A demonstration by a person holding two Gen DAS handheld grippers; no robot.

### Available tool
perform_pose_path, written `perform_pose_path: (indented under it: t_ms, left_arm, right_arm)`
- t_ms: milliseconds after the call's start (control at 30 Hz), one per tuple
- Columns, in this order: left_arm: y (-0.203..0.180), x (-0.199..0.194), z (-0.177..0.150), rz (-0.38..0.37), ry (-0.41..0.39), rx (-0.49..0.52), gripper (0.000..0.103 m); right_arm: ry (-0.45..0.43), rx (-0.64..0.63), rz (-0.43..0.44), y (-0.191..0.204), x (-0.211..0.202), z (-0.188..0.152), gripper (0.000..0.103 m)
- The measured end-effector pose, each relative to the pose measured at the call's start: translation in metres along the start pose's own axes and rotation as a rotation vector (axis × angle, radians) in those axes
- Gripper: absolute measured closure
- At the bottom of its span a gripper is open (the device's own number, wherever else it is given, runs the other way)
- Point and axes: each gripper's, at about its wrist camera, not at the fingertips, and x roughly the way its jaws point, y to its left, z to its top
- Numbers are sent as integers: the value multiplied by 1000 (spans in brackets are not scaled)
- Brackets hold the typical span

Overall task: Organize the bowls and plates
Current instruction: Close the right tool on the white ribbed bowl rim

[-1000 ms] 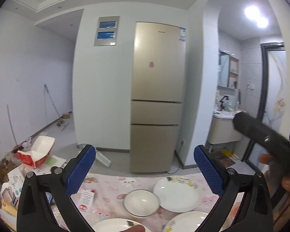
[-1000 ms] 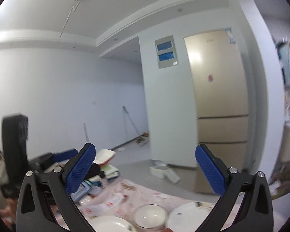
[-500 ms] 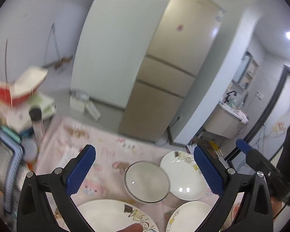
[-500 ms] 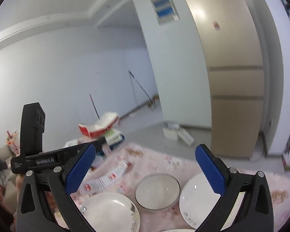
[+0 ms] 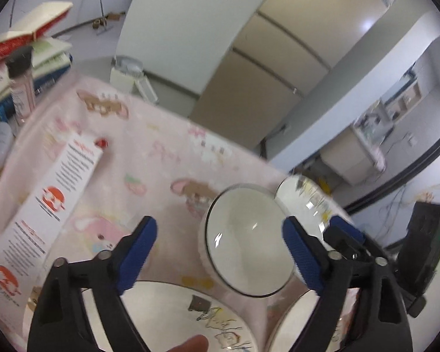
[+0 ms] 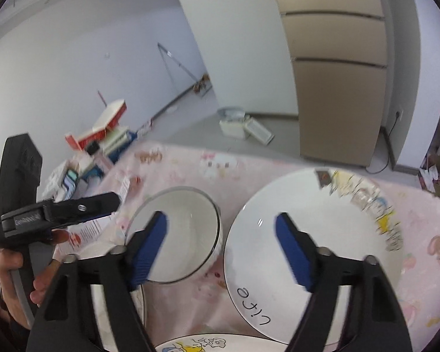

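Note:
A white bowl (image 5: 246, 240) with a dark rim stands on the pink cartoon tablecloth (image 5: 161, 152). Three white plates with cartoon prints lie around it: one behind it (image 5: 308, 196), one in front (image 5: 167, 314), one at front right (image 5: 290, 325). My left gripper (image 5: 220, 253) hangs over the bowl's near left side. Its jaws are closing and the pads touch nothing. My right gripper (image 6: 221, 249) hovers over the gap between the bowl (image 6: 176, 231) and the large plate (image 6: 314, 234). Its jaws are closing too, on nothing. Each gripper shows in the other's view, the left one (image 6: 58, 211) held by a hand.
A long white carton (image 5: 52, 199) lies on the cloth's left side. Beyond it are a black-capped bottle (image 5: 22, 79) and stacked books with a red box (image 5: 23, 29). A beige fridge (image 5: 278, 58) stands past the table's far edge. A fourth plate's rim (image 6: 196, 344) shows at the bottom.
Both grippers have come down and tipped toward the table, so the bowl and plates loom much larger. Both pairs of jaws stand narrower than before.

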Motion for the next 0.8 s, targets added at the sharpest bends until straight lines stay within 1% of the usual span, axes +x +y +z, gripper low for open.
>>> perform_pose_path:
  t_ms: [33, 67, 100, 133, 167, 200, 267, 300, 333, 400, 467, 533, 567, 600, 700, 800]
  left_arm:
    - [2, 7, -1, 6, 21, 2, 24]
    - [5, 15, -3, -2, 48, 0, 26]
    - [6, 23, -5, -24, 80, -8, 33]
    - [7, 28, -6, -36, 102, -16, 39]
    - [10, 35, -8, -36, 126, -25, 41]
    - [10, 37, -10, -25, 133, -25, 44]
    - [10, 43, -13, 9, 134, -7, 47]
    - [10, 44, -13, 19, 130, 3, 55]
    - [9, 46, -15, 23, 125, 8, 69]
    - [9, 47, -15, -10, 108, -2, 78]
    - [7, 47, -15, 33, 97, 5, 80]
    - [9, 44, -16, 75, 83, 3, 82]
    - [13, 43, -15, 84, 73, -14, 82]
    - [17, 40, -14, 77, 69, -27, 82]
    - [26, 39, -12, 17, 71, -67, 82]
    - [27, 40, -11, 5, 73, -73, 82]
  right_arm:
    - [14, -13, -4, 1, 5, -2, 48]
    - [27, -28, -6, 3, 9, -5, 54]
    - [40, -48, -19, 6, 13, -7, 70]
    - [52, -74, -41, 10, 17, -9, 79]
    - [62, -93, -55, 12, 21, -11, 79]
    - [73, -107, -54, 15, 24, -13, 81]
    - [87, -117, -51, 18, 29, -15, 81]
    - [93, -124, -51, 19, 31, -16, 83]
    - [99, -127, -45, 21, 33, -17, 85]
    - [94, -127, -55, 22, 35, -18, 85]
    - [77, -119, -43, 24, 33, -18, 85]
    - [63, -105, 2, 26, 31, -16, 85]
    - [61, -99, 27, 27, 30, -16, 85]
    - [64, -101, 33, 30, 31, -16, 85]
    - [79, -116, -5, 32, 37, -19, 85]
    - [82, -90, 11, 29, 38, -19, 84]
